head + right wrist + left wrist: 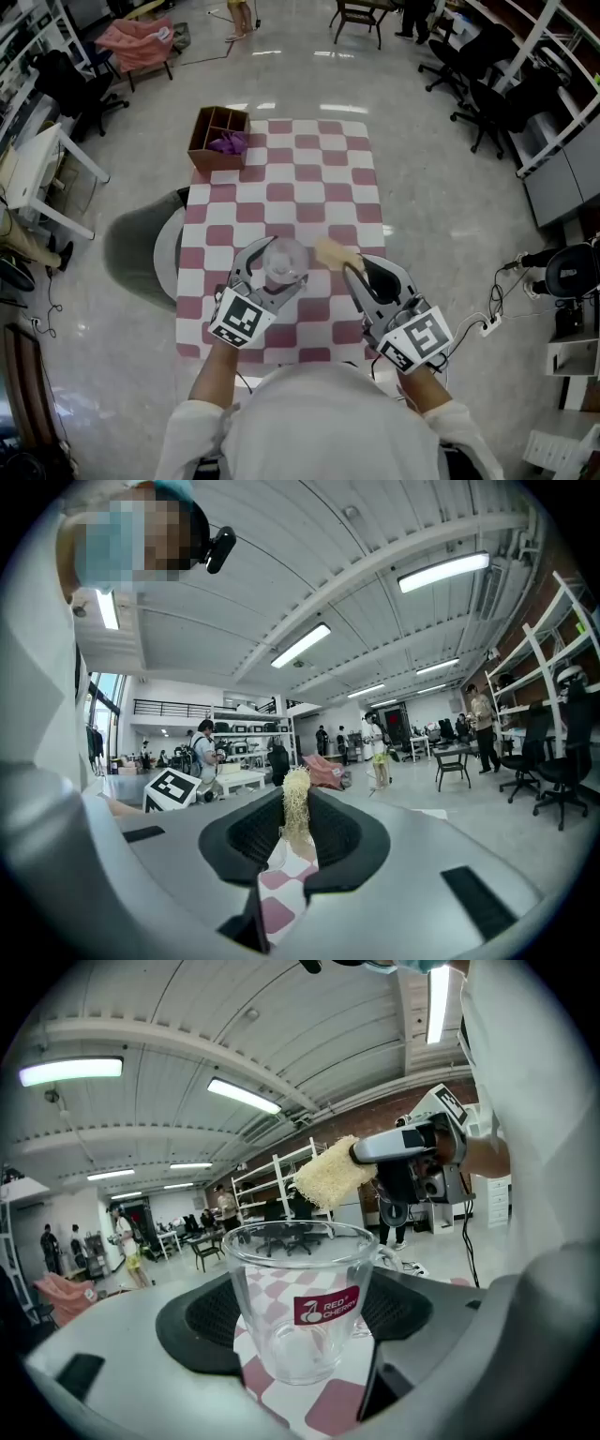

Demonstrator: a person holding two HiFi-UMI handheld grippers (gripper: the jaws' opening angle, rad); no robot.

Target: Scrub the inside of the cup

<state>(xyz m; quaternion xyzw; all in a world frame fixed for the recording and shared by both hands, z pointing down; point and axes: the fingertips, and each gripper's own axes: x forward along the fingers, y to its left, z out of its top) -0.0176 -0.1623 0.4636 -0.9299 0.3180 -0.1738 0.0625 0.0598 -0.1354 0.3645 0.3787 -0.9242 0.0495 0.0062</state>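
Observation:
A clear glass cup [284, 260] with a red label sits upright between the jaws of my left gripper [272, 274], which is shut on it above the checkered table [309, 183]. In the left gripper view the cup [305, 1299] fills the middle, with its handle turned to the right. My right gripper [354, 267] is shut on a pale yellow sponge [336, 253], held just right of the cup's rim. The sponge [333, 1173] shows above and behind the cup, outside it. In the right gripper view the sponge [296, 806] stands edge-on between the jaws.
A brown divided box [217, 139] with a purple cloth inside stands at the table's far left corner. A grey round stool [141, 248] is left of the table. Office chairs and shelving line the room's edges; people stand farther off.

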